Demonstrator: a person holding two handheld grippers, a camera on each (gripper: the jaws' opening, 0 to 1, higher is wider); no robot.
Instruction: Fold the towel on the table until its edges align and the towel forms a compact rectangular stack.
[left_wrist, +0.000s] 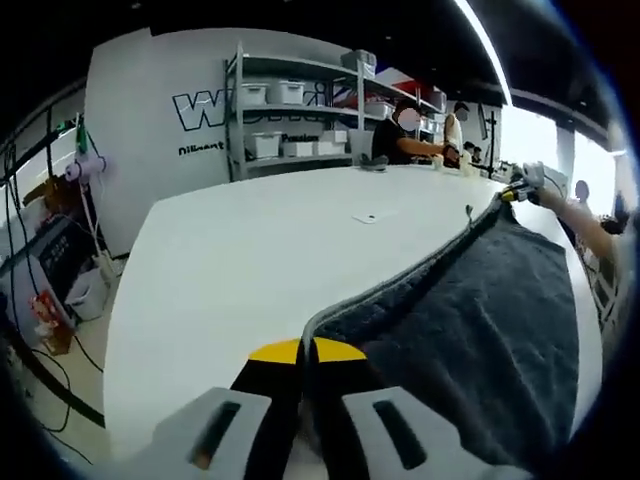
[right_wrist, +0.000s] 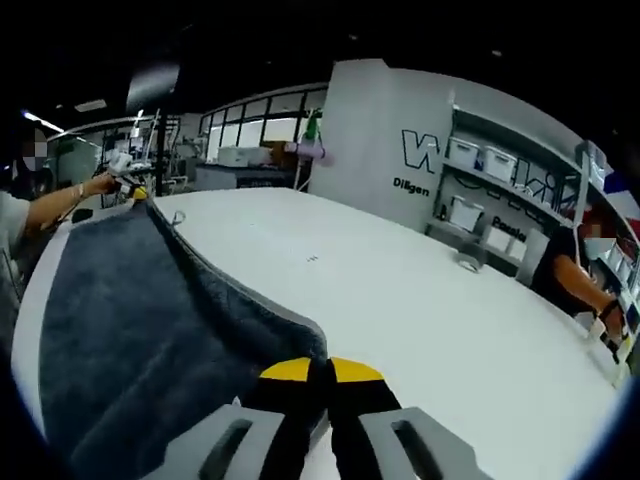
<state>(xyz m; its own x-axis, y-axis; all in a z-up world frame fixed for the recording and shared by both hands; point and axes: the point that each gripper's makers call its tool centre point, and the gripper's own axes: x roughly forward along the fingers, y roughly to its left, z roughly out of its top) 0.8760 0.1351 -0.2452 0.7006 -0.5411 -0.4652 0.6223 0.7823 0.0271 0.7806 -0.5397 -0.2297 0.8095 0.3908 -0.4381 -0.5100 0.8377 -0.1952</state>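
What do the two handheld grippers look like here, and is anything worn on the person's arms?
Each gripper, left and right, has black jaws with yellow tips, mounted on pale grey bodies with slotted openings. No cables show. The outstretched arm has a light short sleeve and a thin wristband.

Lab/workshop space, big white worktable (left_wrist: 250, 260), metal shelving (left_wrist: 300, 105) w/ white storage bins (left_wrist: 265, 145), wall lettering (right_wrist: 420, 150), glass-partitioned bays at back (right_wrist: 250, 130), person working at table's far edge (left_wrist: 405, 135)
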